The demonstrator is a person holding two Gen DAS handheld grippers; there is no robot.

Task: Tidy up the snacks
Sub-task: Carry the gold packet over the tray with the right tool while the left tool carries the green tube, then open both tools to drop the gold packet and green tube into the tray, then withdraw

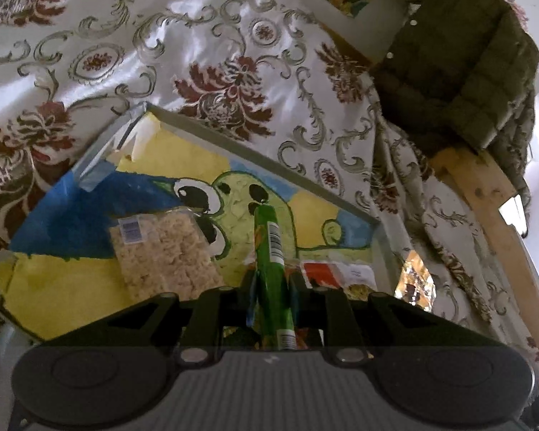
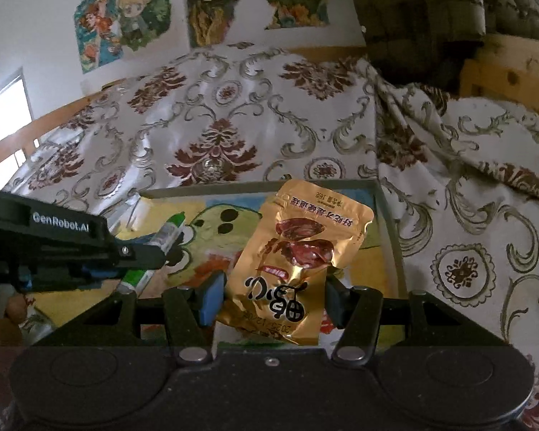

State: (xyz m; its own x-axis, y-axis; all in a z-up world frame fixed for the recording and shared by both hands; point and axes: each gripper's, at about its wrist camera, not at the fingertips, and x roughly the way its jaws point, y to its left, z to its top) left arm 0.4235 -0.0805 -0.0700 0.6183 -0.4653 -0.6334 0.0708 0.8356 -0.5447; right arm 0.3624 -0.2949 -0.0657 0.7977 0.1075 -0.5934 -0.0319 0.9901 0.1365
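Observation:
A long green snack packet (image 1: pixel 269 251) stands between the jaws of my left gripper (image 1: pixel 271 280), which is shut on it above a shallow tray (image 1: pixel 262 154) lined with a frog picture. In the tray lie a clear packet of pale rice crisps (image 1: pixel 165 248) and a red and white packet (image 1: pixel 336 273). My right gripper (image 2: pixel 275 298) is shut on a gold foil snack packet (image 2: pixel 291 262), held over the right part of the tray (image 2: pixel 388 215). In the right wrist view, the left gripper (image 2: pixel 161 251) with the green packet (image 2: pixel 169 230) is at the left.
The tray rests on a shiny floral cloth (image 1: pixel 197 54) that hangs in folds at the right. A dark green padded jacket (image 1: pixel 460 61) hangs over a wooden post (image 1: pixel 485 186). Cartoon posters (image 2: pixel 125 18) are on the wall behind.

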